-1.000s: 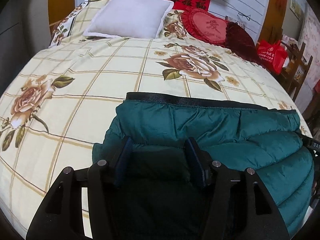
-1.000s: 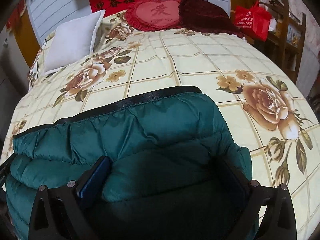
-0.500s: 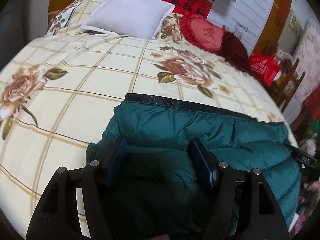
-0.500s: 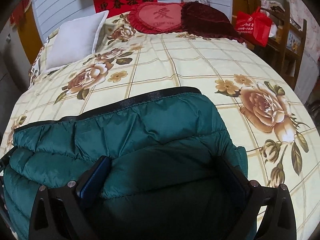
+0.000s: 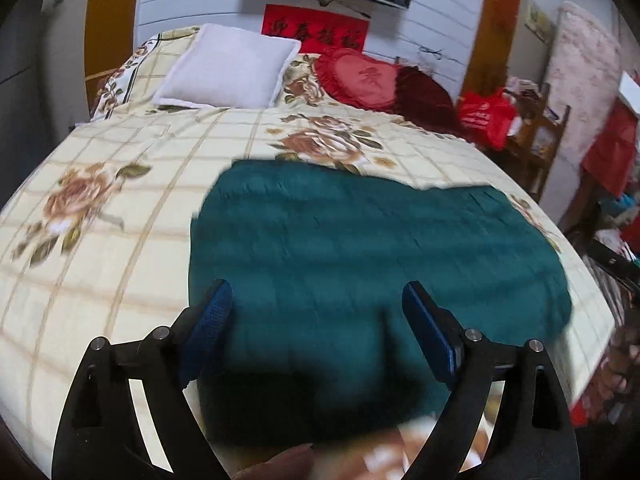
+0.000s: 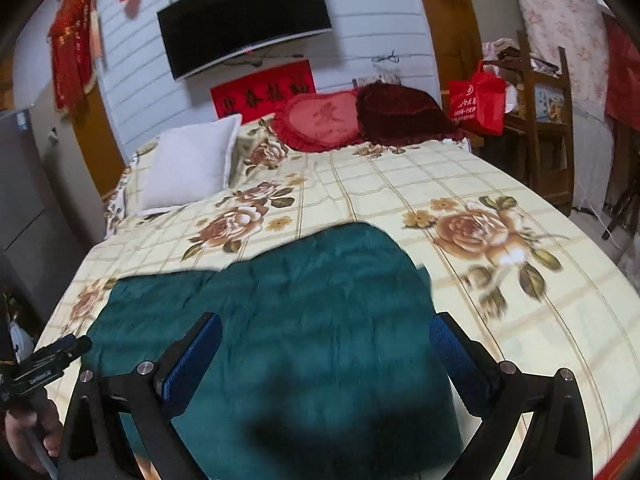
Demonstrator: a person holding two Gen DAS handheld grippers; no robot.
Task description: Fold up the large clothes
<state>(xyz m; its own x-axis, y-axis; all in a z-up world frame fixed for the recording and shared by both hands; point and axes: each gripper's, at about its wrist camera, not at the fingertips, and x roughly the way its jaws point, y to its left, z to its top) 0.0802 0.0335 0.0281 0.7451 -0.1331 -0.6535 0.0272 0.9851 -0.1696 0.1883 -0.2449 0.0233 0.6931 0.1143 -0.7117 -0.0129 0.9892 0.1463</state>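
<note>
Garment: a teal padded jacket [image 5: 360, 264] lies folded into a flat block on the near part of the bed, on the floral bedspread [image 5: 120, 200], well short of the white pillow [image 5: 228, 72] and the red heart cushion [image 5: 360, 80].
Long axis: the block runs crosswise, from the left hand's side to the right's, its far edge about parallel to the headboard wall.
Left gripper [image 5: 316, 332]: jaws opening, set wide with nothing pressed between the blue pads; the jacket sits below and ahead of them, its left edge just inside the left finger.
Right gripper [image 6: 324, 356]: jaws spread wide and released; the jacket lies beneath and ahead, and its right edge falls near the right finger.
Other hand: in the right wrist view, a hand [image 6: 28, 436] holding the left tool shows at the lower left corner.
Nearer hand: neither clearly; each hangs above its own end of the block.
Judgement: this fold looks finished. A further fold would probably bring one short end across the long axis to the other.
</note>
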